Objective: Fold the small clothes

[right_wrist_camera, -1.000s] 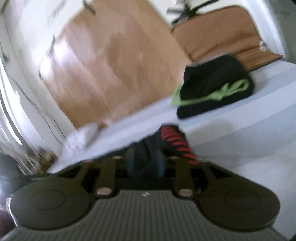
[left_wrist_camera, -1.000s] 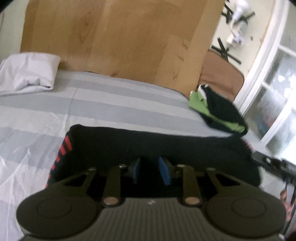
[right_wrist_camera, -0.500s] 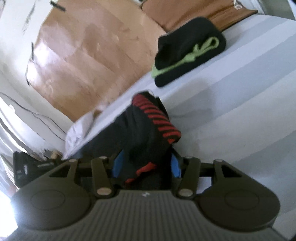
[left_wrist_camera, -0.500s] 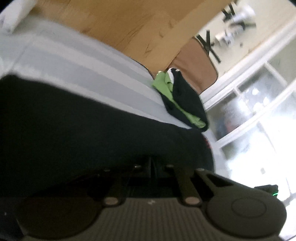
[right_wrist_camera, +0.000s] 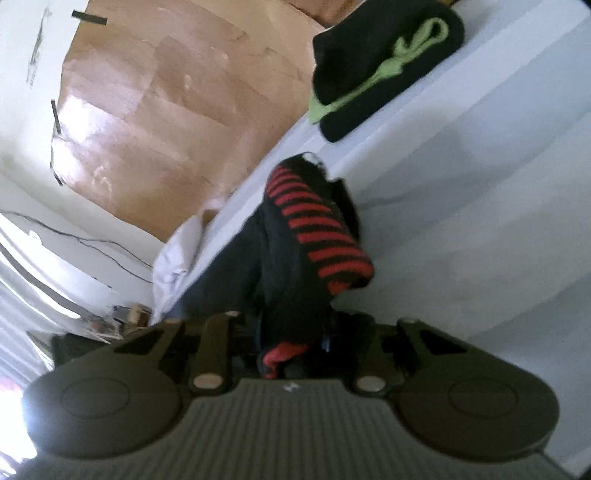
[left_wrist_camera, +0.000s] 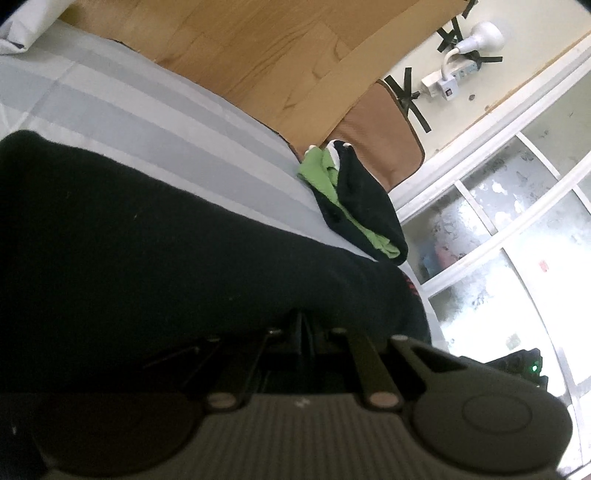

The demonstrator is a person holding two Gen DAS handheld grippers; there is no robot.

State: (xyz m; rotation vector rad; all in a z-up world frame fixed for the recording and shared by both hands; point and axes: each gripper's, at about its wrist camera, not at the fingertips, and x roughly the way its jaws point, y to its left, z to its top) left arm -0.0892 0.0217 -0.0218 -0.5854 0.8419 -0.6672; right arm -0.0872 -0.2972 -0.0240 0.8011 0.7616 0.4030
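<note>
While stretched under everything else, largest in both views: wide bed sheet in pale grey and white stripes (left_wrist_camera: 147, 110) (right_wrist_camera: 480, 221), flat and smooth. Behind it, standing against the wall: big brown board with wood grain (left_wrist_camera: 258, 48) (right_wrist_camera: 177, 122).

Next in size: long black knitted sock with red stripes (left_wrist_camera: 147, 240) (right_wrist_camera: 314, 229). Runs in the left wrist view as a broad dark band over the sheet, from the left edge down to the left gripper (left_wrist_camera: 301, 326). Rises bunched in the right wrist view, with the red-striped end turned up and folded over, just above the right gripper (right_wrist_camera: 291, 339). Held so at both ends; cannot tell how much of it touches the sheet.

Further back, near the far edge of the bed and well apart from the sock: folded pile of black and bright green clothes (left_wrist_camera: 354, 199) (right_wrist_camera: 384, 55). At the other end of the board: crumpled white pillow (left_wrist_camera: 26, 22) (right_wrist_camera: 173, 254).

Left gripper: jaws pressed together, thin black cloth of the sock pinched between them. Right gripper: jaws have just been closing, now squeezing a thick bundle of the sock, with a red edge showing below the pads.
</note>
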